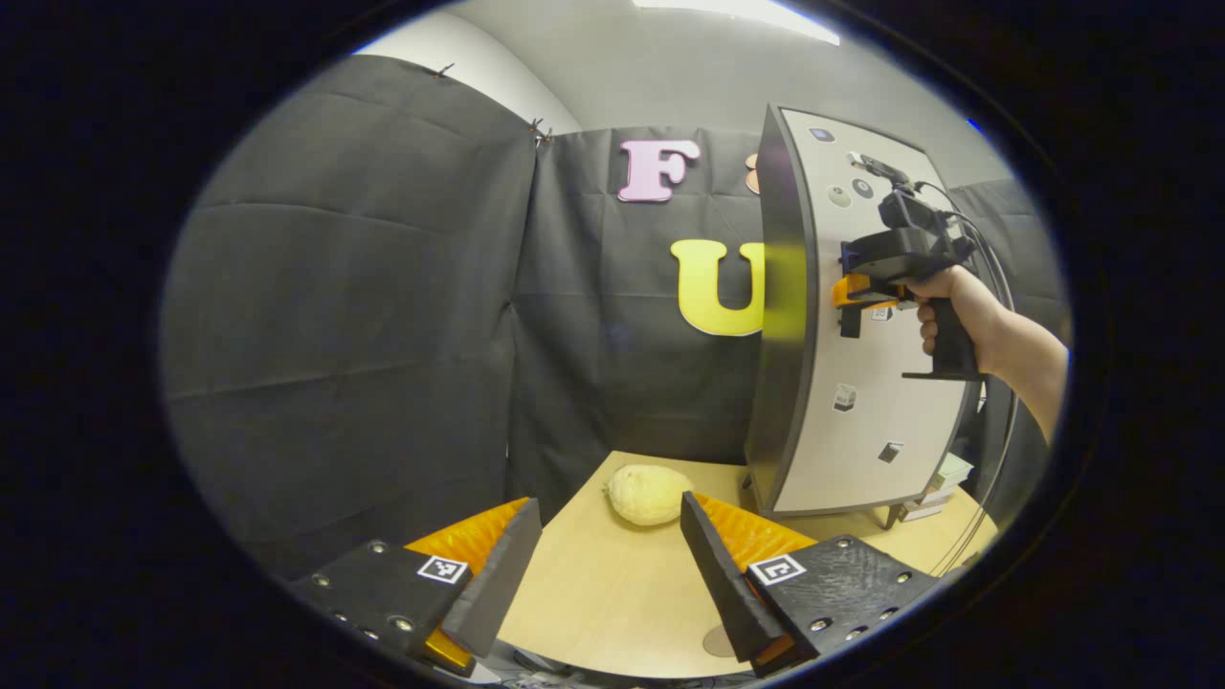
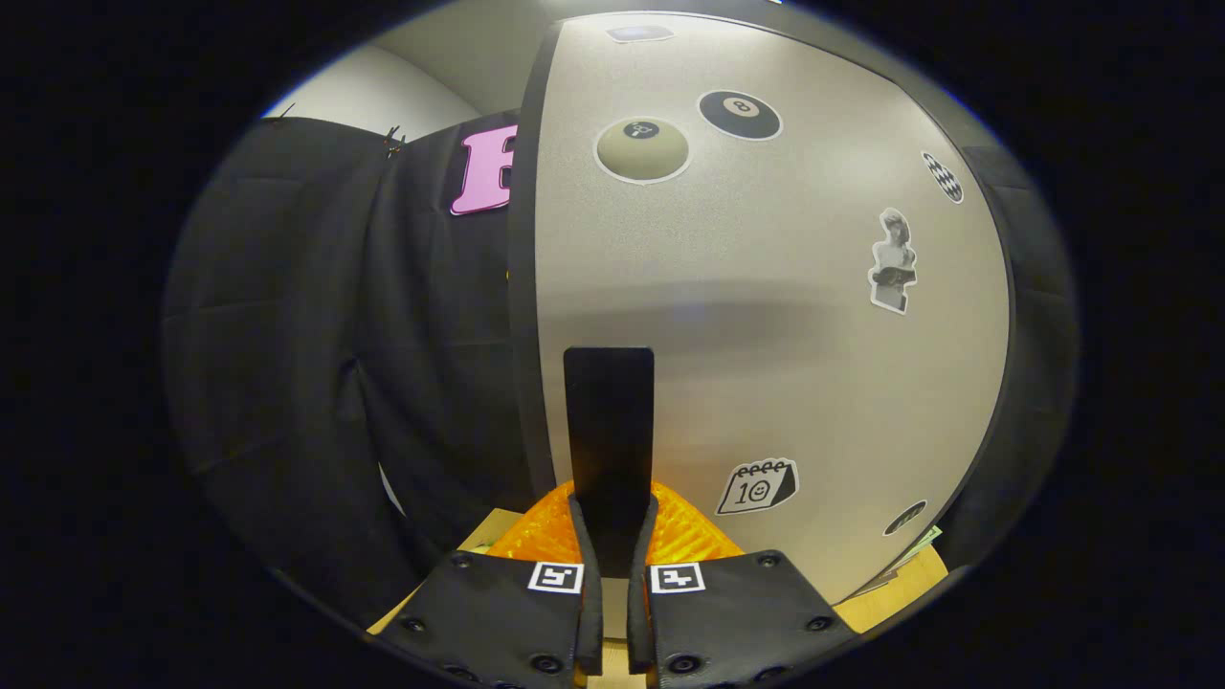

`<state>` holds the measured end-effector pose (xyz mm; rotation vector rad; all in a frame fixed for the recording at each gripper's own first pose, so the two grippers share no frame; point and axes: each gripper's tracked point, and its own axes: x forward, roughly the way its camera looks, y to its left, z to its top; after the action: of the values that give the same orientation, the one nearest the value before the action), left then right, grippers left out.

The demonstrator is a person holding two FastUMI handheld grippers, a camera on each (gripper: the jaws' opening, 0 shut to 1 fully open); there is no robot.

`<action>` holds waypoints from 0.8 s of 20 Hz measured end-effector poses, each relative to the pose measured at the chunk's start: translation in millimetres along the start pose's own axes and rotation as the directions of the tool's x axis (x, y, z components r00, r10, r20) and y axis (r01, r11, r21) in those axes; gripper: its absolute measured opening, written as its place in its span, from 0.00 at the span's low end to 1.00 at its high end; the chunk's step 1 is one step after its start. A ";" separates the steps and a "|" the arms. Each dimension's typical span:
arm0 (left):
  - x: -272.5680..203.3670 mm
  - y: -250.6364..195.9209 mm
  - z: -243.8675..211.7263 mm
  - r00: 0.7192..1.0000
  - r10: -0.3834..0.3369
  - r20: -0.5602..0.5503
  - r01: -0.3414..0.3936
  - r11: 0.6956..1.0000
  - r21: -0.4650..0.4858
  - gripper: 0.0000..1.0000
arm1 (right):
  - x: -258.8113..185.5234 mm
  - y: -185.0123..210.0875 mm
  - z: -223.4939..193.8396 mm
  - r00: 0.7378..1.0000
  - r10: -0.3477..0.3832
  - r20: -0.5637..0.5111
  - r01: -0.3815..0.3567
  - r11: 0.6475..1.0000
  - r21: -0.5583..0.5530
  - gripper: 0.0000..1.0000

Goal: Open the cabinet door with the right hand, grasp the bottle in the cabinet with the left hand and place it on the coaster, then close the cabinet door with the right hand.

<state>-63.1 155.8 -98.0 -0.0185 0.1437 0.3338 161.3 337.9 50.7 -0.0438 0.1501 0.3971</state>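
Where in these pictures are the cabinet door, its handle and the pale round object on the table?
cabinet door (image 2: pixel 766 316): right gripper view, bare face among the stickers.
door handle (image 2: pixel 609 421): right gripper view, middle of the dark upright bar.
pale round object (image 1: pixel 649 494): left gripper view, centre of its top.

Bright overhead light, sharp focus, fisheye-warped edges

The cabinet door (image 2: pixel 766 316) looks like matt, finely speckled laminate with a dark, faintly glossy edge, and flat paper-like stickers (image 2: pixel 756 486) lie on it. Its handle (image 2: pixel 609 431) is smooth and matt. The surface (image 1: pixel 612 584) below the door looks like pale smooth wood. The wall cloth (image 1: pixel 364 306) is matt woven fabric.
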 end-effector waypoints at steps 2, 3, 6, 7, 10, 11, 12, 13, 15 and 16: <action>-1.1 -2.1 -1.0 1.000 0.002 -0.003 -0.002 1.000 -0.004 0.90 | -6.6 0.5 -0.2 1.000 0.015 0.004 -0.015 1.000 0.004 0.12; -1.9 -2.6 -0.9 1.000 0.003 -0.004 -0.003 1.000 -0.001 0.90 | -10.9 1.4 -1.1 1.000 0.024 0.009 -0.024 1.000 0.007 0.12; -12.7 -10.0 -1.6 1.000 -0.002 -0.007 0.002 1.000 0.009 0.88 | -24.0 3.3 -1.6 0.998 0.064 0.010 -0.064 0.998 0.014 0.12; -18.4 -13.0 -2.6 1.000 -0.004 -0.006 0.004 1.000 0.012 0.90 | -26.9 4.0 -1.5 0.997 0.079 0.011 -0.079 0.997 0.024 0.12; -23.0 -21.9 -0.8 1.000 -0.005 -0.006 0.005 1.000 0.025 0.88 | -40.2 4.3 -2.3 0.994 0.110 0.016 -0.111 0.994 0.019 0.12; -25.0 -26.4 1.5 1.000 -0.010 -0.003 0.010 1.000 0.023 0.88 | -46.4 4.8 -2.7 0.992 0.126 0.019 -0.126 0.992 0.022 0.11; -27.1 -30.3 5.2 1.000 -0.016 0.005 0.016 1.000 0.019 0.88 | -52.4 5.3 -2.9 0.990 0.142 0.019 -0.143 0.989 0.025 0.12; -31.1 -31.8 7.4 1.000 -0.021 0.009 0.020 1.000 0.019 0.88 | -56.6 3.6 -4.1 0.987 0.157 0.019 -0.157 0.987 0.025 0.12; -34.9 -38.8 4.2 1.000 -0.028 0.004 0.028 0.999 0.032 0.88 | -65.6 0.6 -5.7 0.984 0.178 0.022 -0.178 0.984 0.014 0.11; -35.3 -42.5 5.7 0.999 -0.032 0.004 0.032 0.999 0.040 0.88 | -70.7 -0.7 -5.9 0.982 0.185 0.025 -0.185 0.983 0.009 0.11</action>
<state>-81.4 104.4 -87.5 0.0192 0.1448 0.2990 96.3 309.9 55.8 -0.0138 0.1333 0.5821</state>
